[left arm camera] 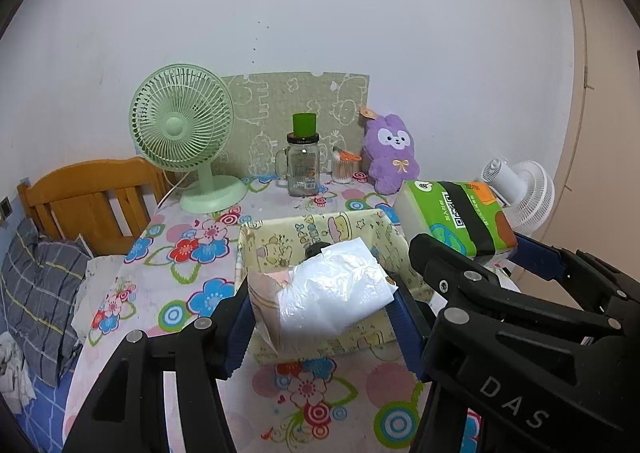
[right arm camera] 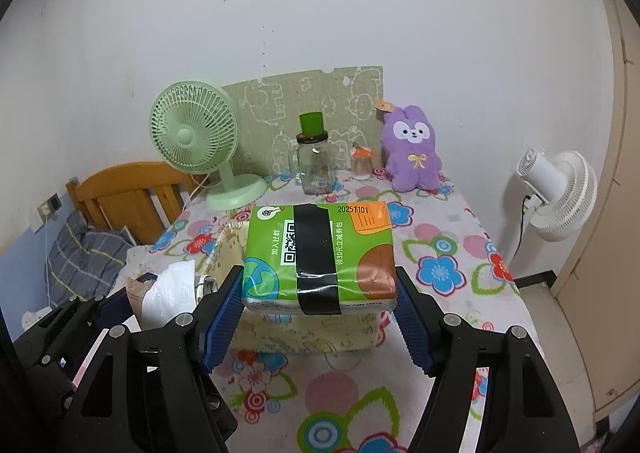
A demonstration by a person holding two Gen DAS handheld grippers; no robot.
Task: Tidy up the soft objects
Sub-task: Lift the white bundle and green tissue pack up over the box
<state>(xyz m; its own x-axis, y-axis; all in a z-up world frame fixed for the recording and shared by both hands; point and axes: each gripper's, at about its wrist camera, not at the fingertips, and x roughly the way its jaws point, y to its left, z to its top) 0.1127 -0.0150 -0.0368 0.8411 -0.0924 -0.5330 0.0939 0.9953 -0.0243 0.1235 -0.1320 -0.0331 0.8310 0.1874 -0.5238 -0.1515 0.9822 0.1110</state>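
Note:
My left gripper (left arm camera: 320,313) is shut on a white and pink tissue pack (left arm camera: 320,301), held above the near part of a yellow cartoon-print fabric box (left arm camera: 360,227). My right gripper (right arm camera: 320,305) is shut on a green tissue pack (right arm camera: 318,253) wrapped with black tape, held over the same yellow box (right arm camera: 304,335). In the left wrist view the green pack (left arm camera: 456,215) and the right gripper's fingers (left arm camera: 540,263) show at the right. The right wrist view has the white pack (right arm camera: 168,293) at the lower left. A purple plush rabbit (left arm camera: 392,157) (right arm camera: 414,155) sits at the table's back.
On the flowered tablecloth (left arm camera: 192,253) stand a green desk fan (left arm camera: 182,133), a glass jar with a green lid (left arm camera: 303,161) and a cotton-swab holder (left arm camera: 343,169). A white floor fan (right arm camera: 556,193) stands right of the table. A wooden bed headboard (left arm camera: 88,201) and plaid pillow (left arm camera: 36,289) lie left.

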